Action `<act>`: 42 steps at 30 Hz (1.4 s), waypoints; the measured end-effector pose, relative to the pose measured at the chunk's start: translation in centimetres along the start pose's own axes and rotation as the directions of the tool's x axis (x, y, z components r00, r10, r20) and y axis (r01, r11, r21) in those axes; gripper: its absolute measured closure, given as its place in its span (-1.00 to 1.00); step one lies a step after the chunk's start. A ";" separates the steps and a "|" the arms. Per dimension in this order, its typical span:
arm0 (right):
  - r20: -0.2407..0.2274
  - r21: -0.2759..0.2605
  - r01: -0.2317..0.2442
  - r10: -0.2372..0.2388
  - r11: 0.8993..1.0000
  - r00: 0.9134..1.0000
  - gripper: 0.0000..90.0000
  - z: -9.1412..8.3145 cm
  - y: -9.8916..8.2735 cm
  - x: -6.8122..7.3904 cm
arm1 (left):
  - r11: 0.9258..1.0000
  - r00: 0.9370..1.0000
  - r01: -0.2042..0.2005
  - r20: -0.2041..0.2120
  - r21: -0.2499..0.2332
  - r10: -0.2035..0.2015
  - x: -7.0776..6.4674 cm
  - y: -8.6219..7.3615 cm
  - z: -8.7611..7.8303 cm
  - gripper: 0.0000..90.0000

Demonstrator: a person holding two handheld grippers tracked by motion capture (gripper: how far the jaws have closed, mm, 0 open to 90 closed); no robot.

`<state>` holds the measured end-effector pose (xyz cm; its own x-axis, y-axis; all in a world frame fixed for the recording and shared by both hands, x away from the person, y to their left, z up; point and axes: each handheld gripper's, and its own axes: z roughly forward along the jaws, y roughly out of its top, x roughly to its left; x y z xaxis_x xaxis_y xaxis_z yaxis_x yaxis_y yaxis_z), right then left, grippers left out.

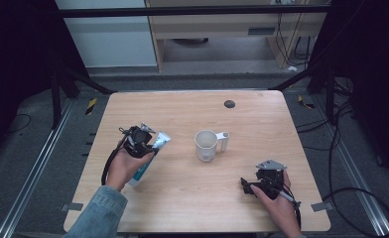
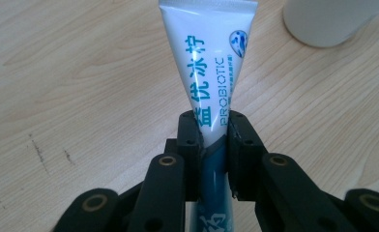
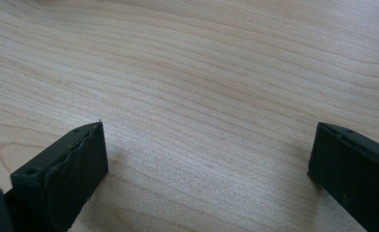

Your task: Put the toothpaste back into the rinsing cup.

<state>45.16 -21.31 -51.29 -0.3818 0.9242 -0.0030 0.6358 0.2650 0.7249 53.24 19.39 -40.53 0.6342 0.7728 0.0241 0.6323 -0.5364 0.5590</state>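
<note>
Clamping the toothpaste tube (image 2: pixel 204 67) at mid-body, the left gripper (image 2: pixel 211 145) sits left of the mug (image 1: pixel 206 145); the right gripper (image 3: pixel 207 164) rests wide open and empty, near right; a tight squeeze might burst paste from the tube, or it could slip.

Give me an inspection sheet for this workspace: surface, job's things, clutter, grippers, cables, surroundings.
Surface: light wooden table, faint dark scuffs in the left gripper view, a small dark round spot near the far edge.
Job's things: toothpaste tube, white and blue; white mug, upright, handle toward the right.
Clutter: nothing seen.
Grippers: left gripper shut on the toothpaste tube; right gripper open over bare wood.
Cables: one trails from each gripper; more lie on the floor at right.
Surroundings: grey floor, dark frame bars, wooden cabinet beyond.
</note>
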 end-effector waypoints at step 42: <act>-0.002 0.002 -0.007 0.007 1.000 1.000 -0.99 0.0 0.1 0.0 | 0.985 0.999 -0.042 -0.020 -0.165 0.039 -3.5 5.7 -3.0 0.72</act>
<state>45.22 -21.28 -51.28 -0.3789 0.9254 0.0032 0.6396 0.2594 0.7237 53.31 14.62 -34.98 0.6492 0.7580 0.0630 0.5228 -0.5049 0.6868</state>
